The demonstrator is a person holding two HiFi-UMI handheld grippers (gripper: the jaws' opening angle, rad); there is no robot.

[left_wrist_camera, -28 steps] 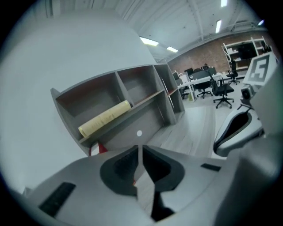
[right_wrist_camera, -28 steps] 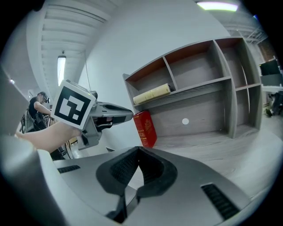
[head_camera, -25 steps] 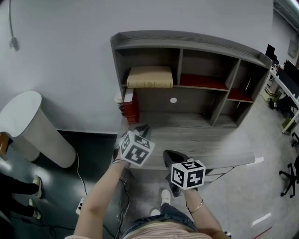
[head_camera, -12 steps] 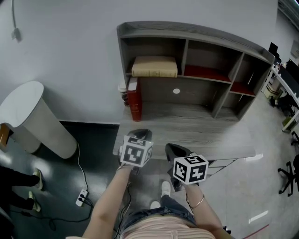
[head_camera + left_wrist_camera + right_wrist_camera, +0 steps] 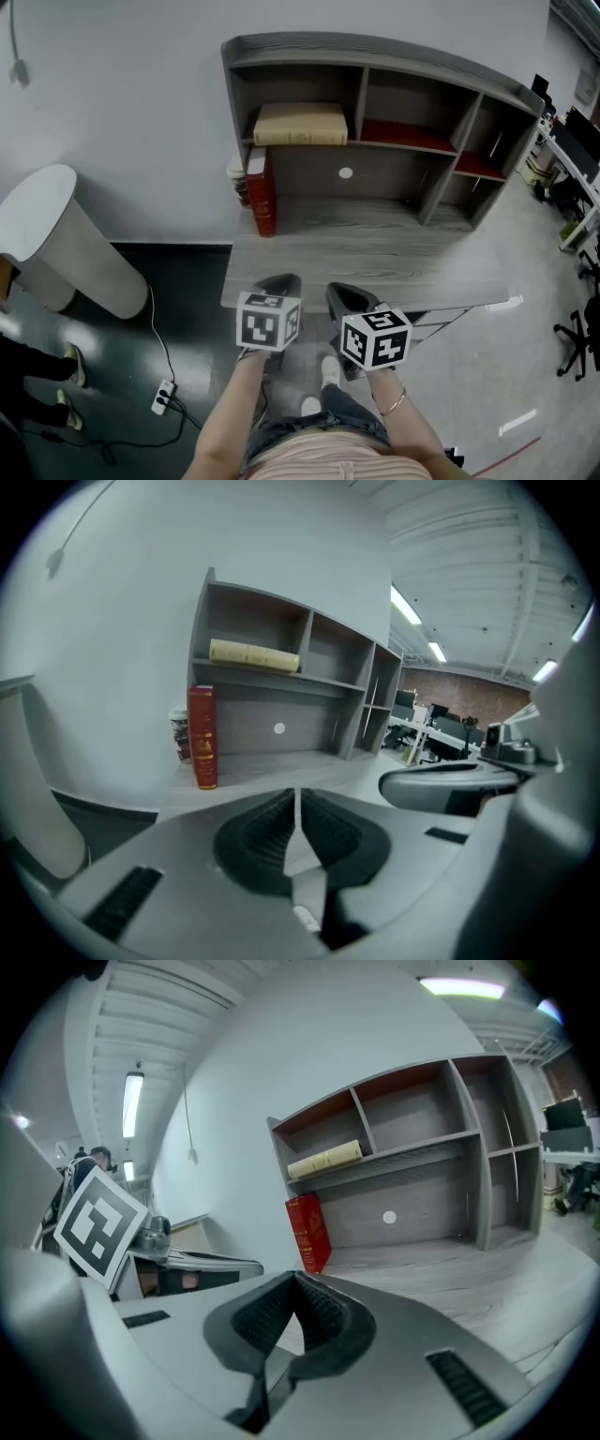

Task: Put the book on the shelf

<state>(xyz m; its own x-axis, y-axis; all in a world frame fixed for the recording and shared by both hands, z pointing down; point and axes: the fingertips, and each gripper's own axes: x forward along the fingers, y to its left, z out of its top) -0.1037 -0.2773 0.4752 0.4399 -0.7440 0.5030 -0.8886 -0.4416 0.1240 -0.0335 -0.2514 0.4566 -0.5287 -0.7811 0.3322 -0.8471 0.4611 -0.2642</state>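
We are noting the grey shelf unit (image 5: 375,49) standing ahead of both grippers, its lower board reaching toward them. The left gripper (image 5: 278,284) is sitting back at that board's front edge, just beside the right gripper (image 5: 352,296), both with jaws pressed together on nothing. A second ago it was reaching further in. The beige book (image 5: 300,124) is lying up ahead. The red book (image 5: 262,192) is standing upright well ahead-left of the left gripper, next to a paper cup (image 5: 238,183). We are judging the placement finished.

Open office, monitor desks (image 5: 441,728), swivel chair (image 5: 574,342), ceiling strip lights (image 5: 405,605)
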